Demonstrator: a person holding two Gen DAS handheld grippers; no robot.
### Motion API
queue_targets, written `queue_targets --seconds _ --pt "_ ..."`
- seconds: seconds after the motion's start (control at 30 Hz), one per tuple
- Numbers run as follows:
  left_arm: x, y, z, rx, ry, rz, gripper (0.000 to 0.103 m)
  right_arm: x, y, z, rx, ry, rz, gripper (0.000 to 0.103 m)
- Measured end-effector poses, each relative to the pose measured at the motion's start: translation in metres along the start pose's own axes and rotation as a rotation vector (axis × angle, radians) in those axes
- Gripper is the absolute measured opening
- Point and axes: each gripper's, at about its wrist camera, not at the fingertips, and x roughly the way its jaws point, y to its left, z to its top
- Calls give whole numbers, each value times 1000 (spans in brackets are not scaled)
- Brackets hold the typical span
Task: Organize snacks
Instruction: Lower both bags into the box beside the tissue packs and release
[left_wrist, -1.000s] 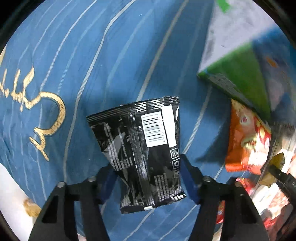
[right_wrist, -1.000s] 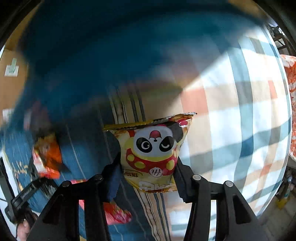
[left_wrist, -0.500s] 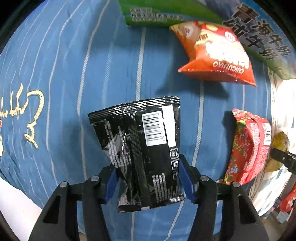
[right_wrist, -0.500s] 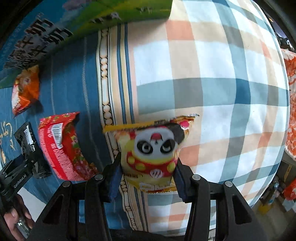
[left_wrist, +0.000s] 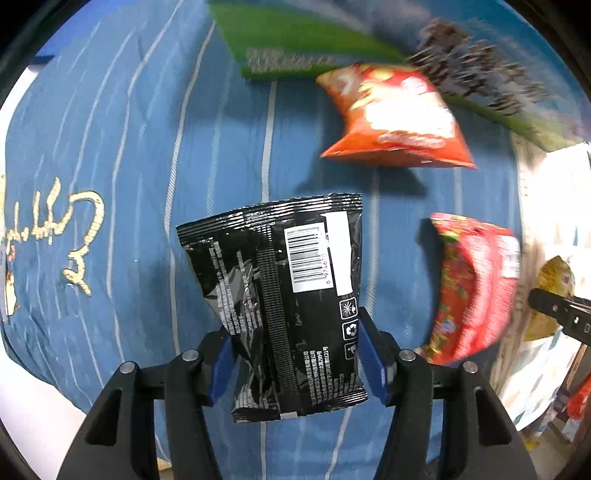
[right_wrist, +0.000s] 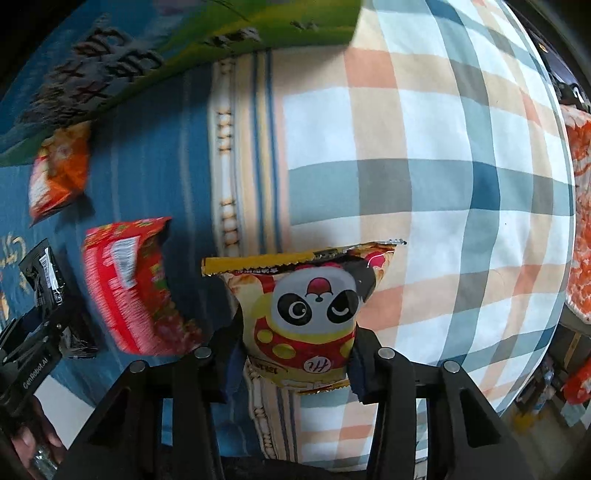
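My left gripper (left_wrist: 295, 354) is shut on a black snack bag (left_wrist: 280, 295), barcode side up, held above the blue striped bedding (left_wrist: 129, 147). My right gripper (right_wrist: 295, 354) is shut on a yellow panda snack bag (right_wrist: 306, 314), over the edge of a plaid blanket (right_wrist: 443, 147). An orange chip bag (left_wrist: 391, 118) and a red snack bag (left_wrist: 472, 284) lie on the bedding, right of the black bag. In the right wrist view the orange chip bag (right_wrist: 59, 173) and red snack bag (right_wrist: 133, 284) sit at left, with the left gripper and black snack bag (right_wrist: 44, 273) beyond.
A large green and blue carton (left_wrist: 314, 48) lies at the far edge of the bedding; the same carton (right_wrist: 147, 51) fills the upper left of the right wrist view. A hand (right_wrist: 33, 439) grips the left tool. Clutter stands beside the bed at right (right_wrist: 576, 380).
Both grippers keep their bags. The left view has shifted slightly, so the orange and red bags sit lower and closer. The right view moved little, with the carton and bags nearer.
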Motion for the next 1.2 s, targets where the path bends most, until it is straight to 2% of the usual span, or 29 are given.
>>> queue_targets --seconds 0.17,0.27,0.43,0.53,0.8,0.83,1.03,1.2 --pt "-44 -16 -17 24 -86 -3 56 -40 27 -18 -65 -74 28 47" --pt "-73 -28 -23 52 -131 -34 56 -66 42 -29 -108 -140 49 47" --pt "-119 -42 -23 101 -220 -40 56 -112 63 -41 -159 -237 55 46" --pt "-144 -40 -17 97 -273 -54 56 -152 48 -42 -179 -290 54 46" --pt "-192 -39 0 96 -373 -69 56 -197 33 -44 -177 -392 55 46" --pt "-197 -38 3 94 -387 -45 56 -203 33 -44 -174 -404 58 46" --pt "-217 -36 20 90 -419 -71 56 -219 32 -35 -151 -433 98 46" --pt "-228 -31 51 77 -411 -115 56 -234 26 -7 -124 -438 162 46"
